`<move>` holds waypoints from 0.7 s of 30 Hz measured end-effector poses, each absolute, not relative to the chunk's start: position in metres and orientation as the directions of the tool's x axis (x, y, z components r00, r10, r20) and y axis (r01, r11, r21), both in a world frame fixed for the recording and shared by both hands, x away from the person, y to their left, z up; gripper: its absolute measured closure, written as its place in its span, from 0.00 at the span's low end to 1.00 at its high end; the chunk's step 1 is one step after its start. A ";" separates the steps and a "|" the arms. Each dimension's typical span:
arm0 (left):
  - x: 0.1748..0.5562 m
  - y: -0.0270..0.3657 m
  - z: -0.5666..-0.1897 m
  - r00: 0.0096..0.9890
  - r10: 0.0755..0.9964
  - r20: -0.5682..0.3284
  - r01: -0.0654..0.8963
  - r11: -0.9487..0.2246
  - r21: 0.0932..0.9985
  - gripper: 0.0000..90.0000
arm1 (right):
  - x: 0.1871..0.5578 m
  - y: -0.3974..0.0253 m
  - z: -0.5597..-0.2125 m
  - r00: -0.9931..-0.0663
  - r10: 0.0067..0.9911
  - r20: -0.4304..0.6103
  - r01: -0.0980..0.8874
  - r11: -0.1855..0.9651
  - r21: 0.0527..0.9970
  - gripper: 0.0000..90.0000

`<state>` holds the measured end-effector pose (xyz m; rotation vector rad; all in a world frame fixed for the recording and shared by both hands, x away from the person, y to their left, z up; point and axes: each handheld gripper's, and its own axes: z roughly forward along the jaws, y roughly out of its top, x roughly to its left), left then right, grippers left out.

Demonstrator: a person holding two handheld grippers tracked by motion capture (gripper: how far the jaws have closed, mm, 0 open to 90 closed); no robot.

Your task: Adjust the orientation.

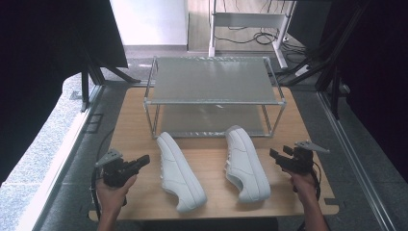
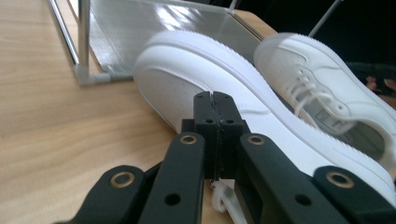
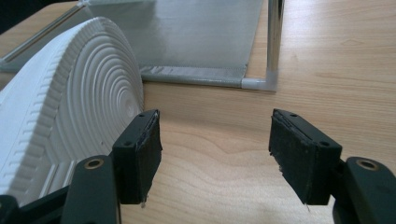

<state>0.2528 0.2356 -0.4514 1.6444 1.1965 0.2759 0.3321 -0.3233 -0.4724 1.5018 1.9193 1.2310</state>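
Note:
Two white sneakers lie on the wooden table in front of a metal rack. The left sneaker points toward the rack; my left gripper is just left of it, shut and holding nothing. In the left gripper view the closed jaws of the left gripper sit right before this sneaker. The right sneaker lies on its side, its ribbed sole facing my right gripper. The right gripper is open over bare wood, beside the sole and apart from it.
The two-shelf rack stands at the table's far half, both shelves bare; its lower shelf and corner post are just beyond the right gripper. Dark curtains and frame legs flank the table. Bare wood lies between the sneakers.

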 end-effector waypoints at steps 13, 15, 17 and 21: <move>0.215 0.220 -0.496 0.453 0.773 -0.445 0.680 0.023 0.733 1.00 | 0.332 -0.329 -0.466 -0.349 0.915 0.202 0.539 0.019 0.842 0.38; 0.209 0.218 -0.499 0.461 0.765 -0.450 0.686 0.015 0.728 1.00 | 0.331 -0.329 -0.465 -0.348 0.916 0.199 0.539 0.022 0.842 0.38; 0.207 0.214 -0.501 0.470 0.759 -0.451 0.689 0.003 0.724 1.00 | 0.331 -0.329 -0.465 -0.343 0.917 0.201 0.539 0.017 0.842 0.38; 0.210 0.205 -0.504 0.493 0.744 -0.452 0.698 -0.027 0.716 1.00 | 0.331 -0.328 -0.464 -0.348 0.915 0.205 0.534 0.013 0.845 0.38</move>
